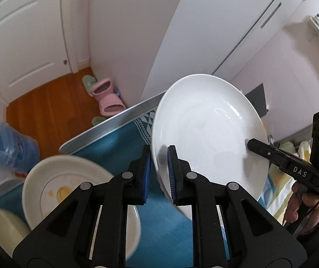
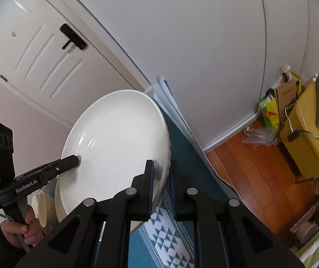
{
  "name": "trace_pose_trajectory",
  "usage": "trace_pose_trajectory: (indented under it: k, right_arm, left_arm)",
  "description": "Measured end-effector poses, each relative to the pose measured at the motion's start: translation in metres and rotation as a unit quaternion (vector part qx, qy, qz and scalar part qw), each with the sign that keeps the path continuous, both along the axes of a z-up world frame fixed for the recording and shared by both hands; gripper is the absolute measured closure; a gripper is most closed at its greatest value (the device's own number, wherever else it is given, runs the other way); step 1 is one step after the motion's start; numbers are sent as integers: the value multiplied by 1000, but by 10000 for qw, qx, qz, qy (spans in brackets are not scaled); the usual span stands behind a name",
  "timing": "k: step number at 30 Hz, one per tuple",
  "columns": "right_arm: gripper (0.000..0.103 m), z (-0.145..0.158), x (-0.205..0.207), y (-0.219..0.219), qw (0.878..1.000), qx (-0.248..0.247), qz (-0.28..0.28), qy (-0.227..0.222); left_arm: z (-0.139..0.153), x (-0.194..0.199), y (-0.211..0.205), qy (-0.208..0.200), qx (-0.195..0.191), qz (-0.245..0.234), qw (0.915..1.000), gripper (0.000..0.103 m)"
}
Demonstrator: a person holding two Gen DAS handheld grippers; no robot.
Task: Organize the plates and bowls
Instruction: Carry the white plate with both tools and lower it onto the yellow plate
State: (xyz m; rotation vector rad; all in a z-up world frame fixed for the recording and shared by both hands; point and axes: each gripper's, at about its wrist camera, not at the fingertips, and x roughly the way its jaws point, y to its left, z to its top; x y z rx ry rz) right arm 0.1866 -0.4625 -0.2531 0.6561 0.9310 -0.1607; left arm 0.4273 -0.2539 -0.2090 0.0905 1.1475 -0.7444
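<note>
A large white plate [image 1: 206,134] is held in the air above the table, gripped at opposite rims by both grippers. My left gripper [image 1: 159,156] is shut on its left rim. My right gripper [image 2: 161,172] is shut on the plate [image 2: 117,143] at its right rim. The right gripper also shows in the left wrist view [image 1: 252,144], and the left gripper shows in the right wrist view [image 2: 75,158]. A cream plate with yellow food stains [image 1: 65,185] and a cream bowl [image 1: 1,225] lie lower left on the table.
The table [image 1: 106,125] has a teal patterned cloth [image 2: 181,147]. Slippers [image 1: 106,98] and a blue plastic bag [image 1: 7,147] lie on the wood floor. A yellow box [image 2: 304,143] and bags [image 2: 277,102] stand by the wall. Cream bowls [image 2: 43,203] sit below the held plate.
</note>
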Motion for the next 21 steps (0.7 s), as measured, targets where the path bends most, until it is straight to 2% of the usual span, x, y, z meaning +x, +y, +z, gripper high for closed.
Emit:
trace_pose_trajectory:
  k: [6,12,16,21]
  right_arm:
    - [91,38,-16,12,9987,-106,431,-242]
    - [91,67,-39,34,9937,-134,991,-512]
    - [91,78,-55,57,9876,-153,1448,-584]
    - [91,76,-69,89,9774,-120,2040,-546]
  left_arm:
    - [42,-47,30,-268,-138,529,9981,90]
    - [70,-105,69,-494,-242,1158,9918,90]
    - [77,-145,97,-550,-223,1614,9851,90]
    - [67,-188,139,-431,-130,2240,9735,90]
